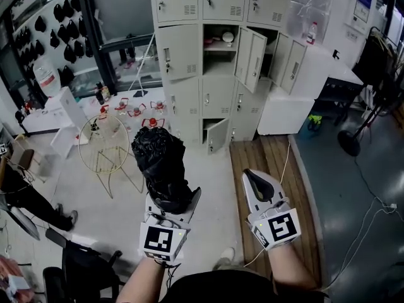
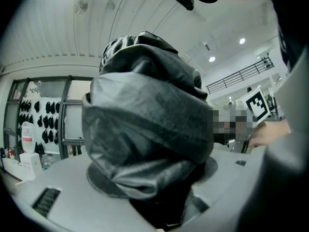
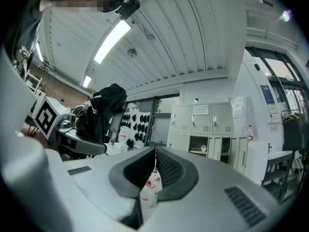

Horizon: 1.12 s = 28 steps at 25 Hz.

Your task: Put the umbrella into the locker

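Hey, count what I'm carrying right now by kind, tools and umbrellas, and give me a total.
Tools: 2, the left tool and the right tool
Umbrellas: 1, the black umbrella, folded, in the left tool
Total: 3

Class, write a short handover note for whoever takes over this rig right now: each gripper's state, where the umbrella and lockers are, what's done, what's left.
Left gripper: shut on the folded black fabric umbrella, whose bundle sticks out past the jaws.
Right gripper: shut, empty.
Grey metal locker bank: ahead across the floor, several doors open.
Done: umbrella is in hand.
Left: carry it to an open space, perhaps the low compartment with its door ajar, place it inside, release.
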Each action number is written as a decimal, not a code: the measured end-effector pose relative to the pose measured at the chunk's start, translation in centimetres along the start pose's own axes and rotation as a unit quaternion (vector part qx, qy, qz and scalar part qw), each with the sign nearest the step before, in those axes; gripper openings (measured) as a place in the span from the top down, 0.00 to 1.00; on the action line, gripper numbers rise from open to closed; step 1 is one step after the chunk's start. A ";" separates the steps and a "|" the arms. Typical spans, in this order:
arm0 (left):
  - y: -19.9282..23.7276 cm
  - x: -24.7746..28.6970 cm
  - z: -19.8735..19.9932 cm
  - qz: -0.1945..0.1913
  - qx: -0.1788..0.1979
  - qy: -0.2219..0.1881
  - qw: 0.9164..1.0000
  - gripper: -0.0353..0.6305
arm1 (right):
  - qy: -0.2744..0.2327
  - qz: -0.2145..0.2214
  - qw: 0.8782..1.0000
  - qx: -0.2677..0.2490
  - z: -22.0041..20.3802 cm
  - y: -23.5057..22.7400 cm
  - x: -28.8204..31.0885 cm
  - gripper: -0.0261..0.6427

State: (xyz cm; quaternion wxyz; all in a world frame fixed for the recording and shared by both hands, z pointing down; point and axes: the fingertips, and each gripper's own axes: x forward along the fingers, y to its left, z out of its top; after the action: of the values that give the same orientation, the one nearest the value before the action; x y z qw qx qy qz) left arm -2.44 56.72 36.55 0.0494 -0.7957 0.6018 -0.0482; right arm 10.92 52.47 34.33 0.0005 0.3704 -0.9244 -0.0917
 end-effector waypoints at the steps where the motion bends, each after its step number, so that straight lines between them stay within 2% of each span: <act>1: 0.0 0.7 0.0 0.001 -0.003 -0.002 1.000 0.49 | 0.003 0.002 1.000 0.003 -0.4 -0.5 0.3 0.92; 6: -0.3 4.5 0.3 0.001 0.007 0.014 1.000 0.49 | 0.009 0.007 1.000 0.011 -0.8 -3.7 1.5 0.92; 11: -1.3 7.7 1.3 0.004 0.007 -0.008 1.000 0.49 | 0.004 0.021 1.000 0.015 -0.9 -6.2 2.1 0.92; 17: -2.5 11.4 1.3 0.012 0.020 0.008 1.000 0.49 | 0.008 0.026 1.000 0.008 -2.2 -10.0 2.5 0.92; 21: -3.4 14.1 1.8 0.022 0.012 -0.001 1.000 0.49 | 0.005 0.027 1.000 0.002 -2.9 -12.9 2.8 0.92; 28: -5.3 17.1 1.7 0.026 0.022 0.002 0.999 0.49 | 0.005 0.031 0.999 0.009 -4.2 -17.0 3.4 0.92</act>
State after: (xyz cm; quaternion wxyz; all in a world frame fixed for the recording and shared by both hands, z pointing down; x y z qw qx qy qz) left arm 7.48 41.70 35.91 0.0673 -0.7786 0.6208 -0.0618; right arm 20.33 37.38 35.39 0.0049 0.3424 -0.9360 -0.0814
